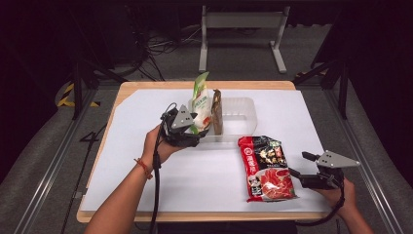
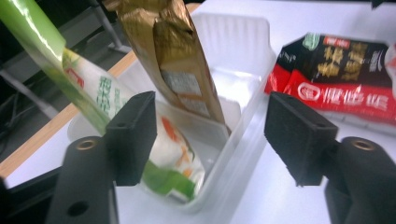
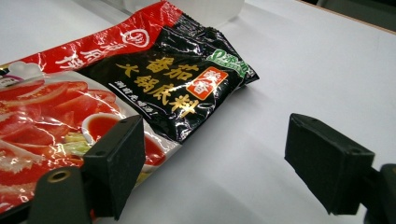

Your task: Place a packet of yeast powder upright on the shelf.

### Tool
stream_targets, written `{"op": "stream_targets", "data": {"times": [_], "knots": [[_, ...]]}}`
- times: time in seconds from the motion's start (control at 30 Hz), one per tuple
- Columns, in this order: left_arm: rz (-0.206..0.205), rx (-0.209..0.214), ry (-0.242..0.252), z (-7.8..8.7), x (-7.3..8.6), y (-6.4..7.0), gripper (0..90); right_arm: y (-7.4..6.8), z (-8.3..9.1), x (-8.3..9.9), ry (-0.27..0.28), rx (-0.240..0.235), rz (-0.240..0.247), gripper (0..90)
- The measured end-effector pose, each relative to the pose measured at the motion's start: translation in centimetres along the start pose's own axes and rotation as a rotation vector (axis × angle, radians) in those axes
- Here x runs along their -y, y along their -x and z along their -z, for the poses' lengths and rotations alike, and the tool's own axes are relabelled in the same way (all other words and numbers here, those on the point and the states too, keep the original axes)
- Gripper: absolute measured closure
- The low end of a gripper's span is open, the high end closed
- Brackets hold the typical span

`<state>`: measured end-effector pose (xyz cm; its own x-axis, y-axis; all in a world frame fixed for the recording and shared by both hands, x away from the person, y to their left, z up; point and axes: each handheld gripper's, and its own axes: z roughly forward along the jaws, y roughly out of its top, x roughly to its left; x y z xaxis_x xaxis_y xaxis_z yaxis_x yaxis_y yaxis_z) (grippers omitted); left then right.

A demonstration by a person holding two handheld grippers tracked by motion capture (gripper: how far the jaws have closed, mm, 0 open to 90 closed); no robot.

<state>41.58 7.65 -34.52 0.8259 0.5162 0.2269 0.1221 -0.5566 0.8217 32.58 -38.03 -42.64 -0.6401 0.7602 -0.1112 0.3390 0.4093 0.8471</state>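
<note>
A clear plastic tray (image 1: 243,114) (image 2: 233,42) sits mid-table on the white mat. Two packets stand in it, leaning: a green-and-white one (image 1: 200,100) (image 2: 107,98) and a gold-brown one (image 1: 217,114) (image 2: 182,60). My left gripper (image 1: 197,130) (image 2: 210,135) is open at the tray's near left end, with the tray wall and the green packet's lower corner between its jaws. A red-and-black hotpot base packet (image 1: 267,168) (image 3: 154,79) (image 2: 341,74) lies flat to the right. My right gripper (image 1: 301,166) (image 3: 215,163) is open just right of it, one jaw at its edge.
The white mat (image 1: 195,175) covers most of the wooden table (image 1: 146,85). Beyond the table's far edge stand a grey metal frame (image 1: 241,22) and loose cables (image 1: 156,48) on the floor. Bare mat lies left and in front of the tray.
</note>
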Motion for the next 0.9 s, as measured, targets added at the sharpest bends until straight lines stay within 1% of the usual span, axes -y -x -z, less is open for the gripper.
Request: {"op": "stream_targets", "data": {"times": [0.07, 0.13, 0.17, 0.2, 0.23, 0.27, 0.3, 0.33, 0.37, 0.4, 0.43, 0.5, 0.53, 0.6, 0.63, 0.67, 0.73, 0.8, 0.83, 0.87, 0.9], "knots": [[-0.008, 0.000, -0.016, 0.1, 0.4, 0.5, 28.0, 0.0, 0.0, 0.0, 0.007, -0.009, -0.011, 21.1], [-0.031, -0.010, -0.015, 0.3, 0.8, 0.9, 27.1, 0.0, 0.0, -0.1, 0.009, -0.013, -0.012, 20.8], [-0.031, -0.010, -0.015, 0.3, 0.8, 0.9, 26.9, 0.0, 0.0, -0.1, 0.009, -0.013, -0.012, 20.8], [-0.047, -0.010, -0.016, 0.5, 1.1, 1.2, 26.9, 0.0, 0.0, -0.1, 0.011, -0.013, -0.012, 20.6], [-0.048, -0.015, -0.015, 0.6, 1.3, 1.4, 26.0, 0.1, 0.0, -0.1, 0.011, -0.015, -0.015, 20.3], [-0.047, -0.012, -0.014, 0.7, 1.5, 1.6, 25.0, 0.3, 0.0, -0.1, 0.014, -0.020, -0.033, 20.2], [-0.049, -0.009, -0.012, 0.7, 1.7, 1.7, 24.5, 0.3, 0.0, 0.0, 0.014, -0.017, -0.037, 20.2], [-0.041, 0.004, -0.018, 0.9, 2.2, 1.8, 24.0, 0.4, 0.0, 0.0, 0.014, -0.016, -0.043, 20.2], [-0.039, 0.003, -0.022, 0.9, 2.5, 2.0, 23.6, 0.5, 0.0, 0.0, 0.011, -0.012, -0.046, 20.2], [-0.047, 0.002, -0.027, 1.0, 2.7, 2.0, 23.2, 0.6, 0.1, 0.0, 0.013, -0.008, -0.047, 20.2], [-0.050, 0.012, -0.039, 1.0, 3.1, 2.0, 23.1, 0.6, 0.1, 0.0, 0.014, -0.006, -0.047, 20.2], [-0.045, 0.021, -0.056, 1.1, 3.9, 2.1, 21.9, 0.6, 0.1, -0.1, 0.018, -0.005, -0.051, 19.9], [-0.045, 0.021, -0.056, 1.1, 3.9, 2.1, 21.5, 0.5, 0.1, -0.1, 0.017, -0.004, -0.053, 19.9], [-0.023, 0.043, -0.064, 1.4, 4.8, 2.0, 21.4, 0.5, 0.0, -0.1, 0.015, -0.006, -0.054, 19.9], [-0.017, 0.030, -0.080, 1.6, 5.4, 2.1, 19.3, 0.4, 0.0, -0.1, 0.012, -0.006, -0.053, 19.9], [-0.017, 0.030, -0.080, 1.6, 5.4, 2.1, 19.2, 0.4, 0.0, -0.1, 0.012, -0.006, -0.053, 19.9], [-0.008, 0.031, -0.086, 2.1, 6.5, 2.1, 19.4, 0.3, 0.0, -0.1, 0.012, -0.005, -0.048, 19.9], [-0.014, 0.018, -0.107, 2.3, 7.4, 2.0, 18.9, 0.2, 0.2, -0.1, 0.015, -0.007, -0.046, 20.3], [-0.006, 0.014, -0.109, 2.5, 8.0, 1.9, 18.6, 0.2, 0.2, 0.0, 0.013, -0.006, -0.046, 20.3], [0.041, 0.010, -0.095, 3.0, 9.2, 1.6, 18.4, 0.2, 0.3, 0.1, 0.011, -0.006, -0.047, 20.6], [0.041, 0.010, -0.095, 3.0, 9.2, 1.6, 18.1, 0.2, 0.3, 0.1, 0.013, -0.007, -0.048, 20.7]]}}
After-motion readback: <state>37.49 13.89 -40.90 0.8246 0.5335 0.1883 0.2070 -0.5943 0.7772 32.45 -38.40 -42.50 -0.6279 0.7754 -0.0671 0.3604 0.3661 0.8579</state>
